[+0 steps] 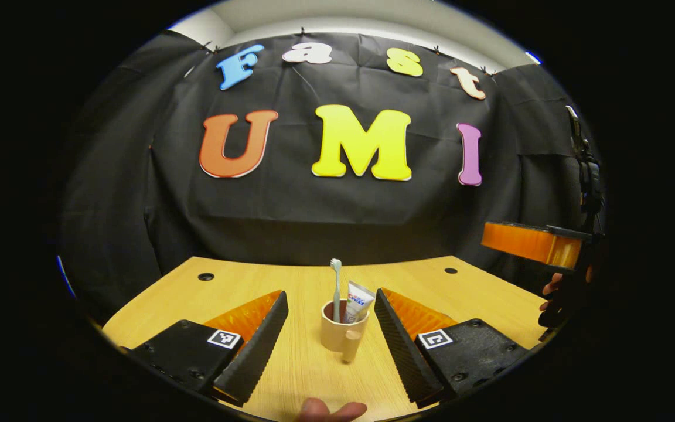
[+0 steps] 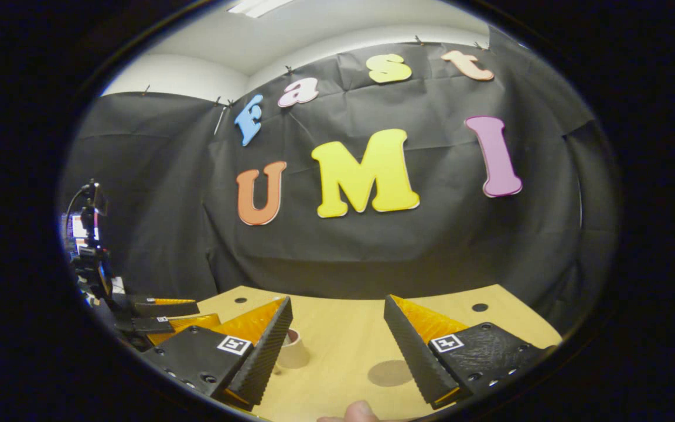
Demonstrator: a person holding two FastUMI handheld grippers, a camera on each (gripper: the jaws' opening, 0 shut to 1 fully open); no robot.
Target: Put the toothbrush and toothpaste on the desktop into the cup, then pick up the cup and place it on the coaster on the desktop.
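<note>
Beige, one ceramic cup is standing on the wooden counter between the spread left claw, holding one white toothbrush and one toothpaste tube; the right claw is gaping near one round brown coaster.

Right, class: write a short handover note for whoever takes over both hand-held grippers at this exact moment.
Left hand-held gripper: open, its fingers either side of the cup without touching it.
Right hand-held gripper: open, holding nothing, above the desktop.
Toothbrush and toothpaste stand in the cup: done.
Coaster lies bare on the desktop, right of the cup.
Left to do: grip the cup, lift it and set it on the coaster.
</note>
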